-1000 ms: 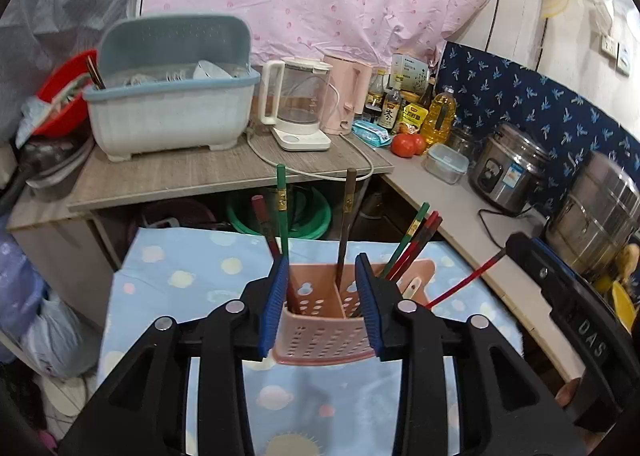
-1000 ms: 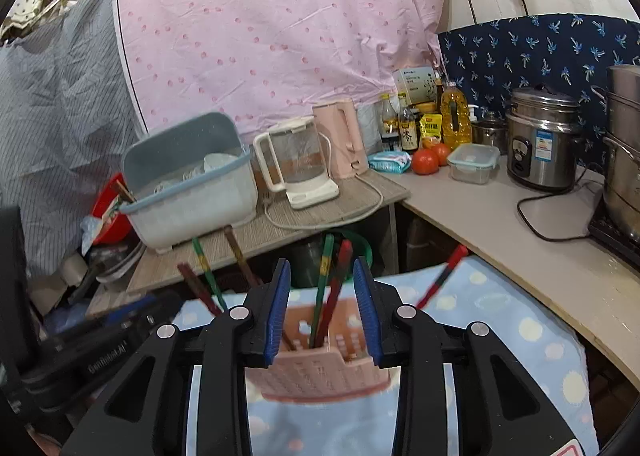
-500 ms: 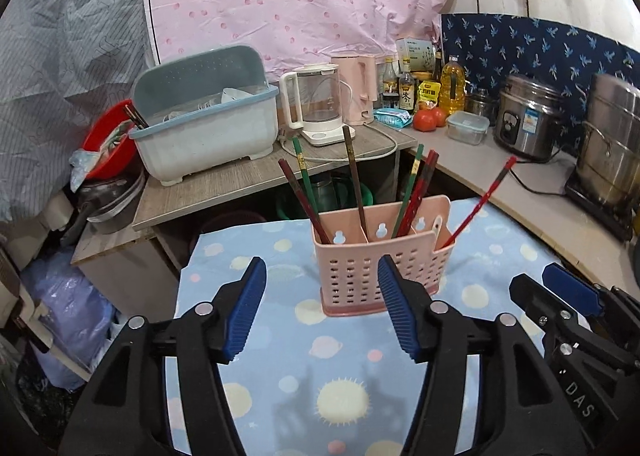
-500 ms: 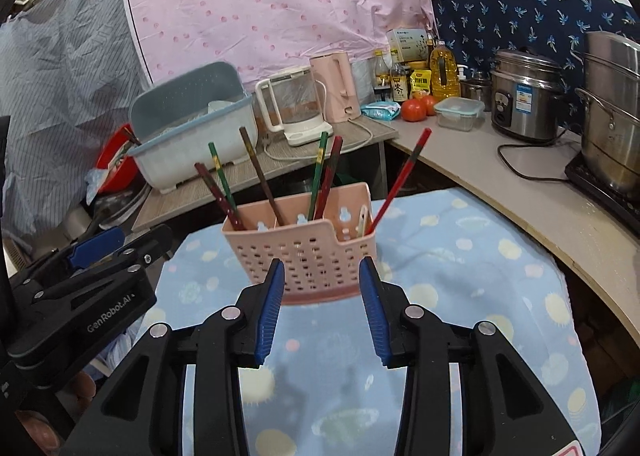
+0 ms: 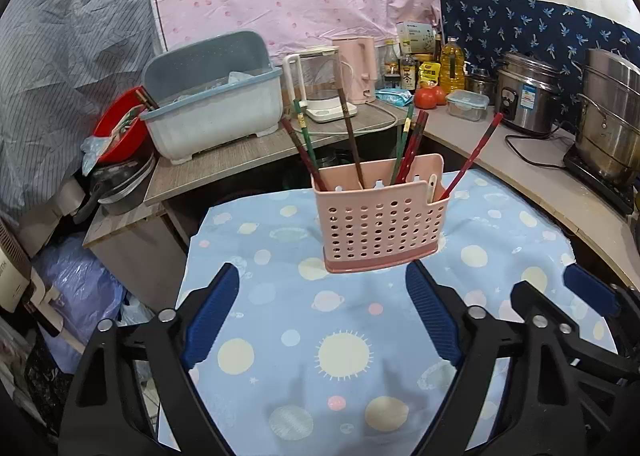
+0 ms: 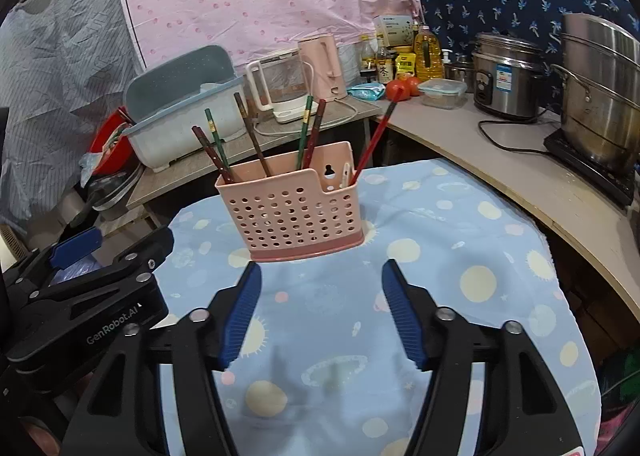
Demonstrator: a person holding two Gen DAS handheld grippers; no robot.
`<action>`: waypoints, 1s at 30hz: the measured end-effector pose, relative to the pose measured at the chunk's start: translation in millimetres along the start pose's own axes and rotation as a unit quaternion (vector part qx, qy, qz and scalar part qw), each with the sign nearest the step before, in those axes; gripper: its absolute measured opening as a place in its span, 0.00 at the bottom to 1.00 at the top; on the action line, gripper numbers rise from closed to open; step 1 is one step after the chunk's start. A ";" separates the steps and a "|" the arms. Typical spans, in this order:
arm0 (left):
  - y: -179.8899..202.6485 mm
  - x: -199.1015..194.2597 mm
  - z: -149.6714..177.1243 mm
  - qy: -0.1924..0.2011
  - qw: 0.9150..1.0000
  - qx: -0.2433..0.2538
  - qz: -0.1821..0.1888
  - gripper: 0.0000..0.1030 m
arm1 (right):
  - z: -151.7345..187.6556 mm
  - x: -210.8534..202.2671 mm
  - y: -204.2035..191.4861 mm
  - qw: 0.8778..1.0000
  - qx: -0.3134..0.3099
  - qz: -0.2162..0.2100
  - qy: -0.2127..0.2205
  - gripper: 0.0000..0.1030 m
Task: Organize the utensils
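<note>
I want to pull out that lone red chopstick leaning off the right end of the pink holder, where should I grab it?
Grip the red chopstick on its bare upper shaft, from the right: it tilts away from the pink holder and the other sticks.

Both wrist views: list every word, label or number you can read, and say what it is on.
"GenRobot.AI": on the black body of the left gripper, seen in the right wrist view.
Labels on the dark sauce bottles, the yellow packet, the white box and the steel rice cooker's sticker: too small or blurred to read.
</note>
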State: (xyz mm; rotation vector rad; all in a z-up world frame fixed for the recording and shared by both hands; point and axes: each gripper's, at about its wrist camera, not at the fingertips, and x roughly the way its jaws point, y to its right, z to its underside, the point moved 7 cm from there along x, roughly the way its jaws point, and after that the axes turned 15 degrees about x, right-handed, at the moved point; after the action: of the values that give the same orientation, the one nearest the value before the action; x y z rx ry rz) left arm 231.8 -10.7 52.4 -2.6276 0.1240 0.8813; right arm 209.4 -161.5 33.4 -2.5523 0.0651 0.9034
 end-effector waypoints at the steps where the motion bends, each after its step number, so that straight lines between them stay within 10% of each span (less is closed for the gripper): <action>1: -0.8 -0.6 2.9 -0.001 1.000 -0.001 -0.003 0.83 | 1.0 -1.7 1.7 1.000 0.000 0.004 0.002 0.70; 13: 2.3 -3.9 23.6 -0.022 1.000 -0.012 -0.003 0.93 | 19.1 -14.4 19.5 0.999 0.002 0.031 0.007 0.94; 30: 8.3 -2.0 47.9 -0.048 0.999 -0.021 0.009 0.93 | 35.1 -21.2 25.5 0.998 -0.017 0.058 0.008 0.94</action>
State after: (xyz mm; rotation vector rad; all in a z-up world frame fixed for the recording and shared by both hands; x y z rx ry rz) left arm 201.4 -0.9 15.6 -2.6214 0.1047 1.0249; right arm 167.4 -172.2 12.3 -2.6109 0.2058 0.9336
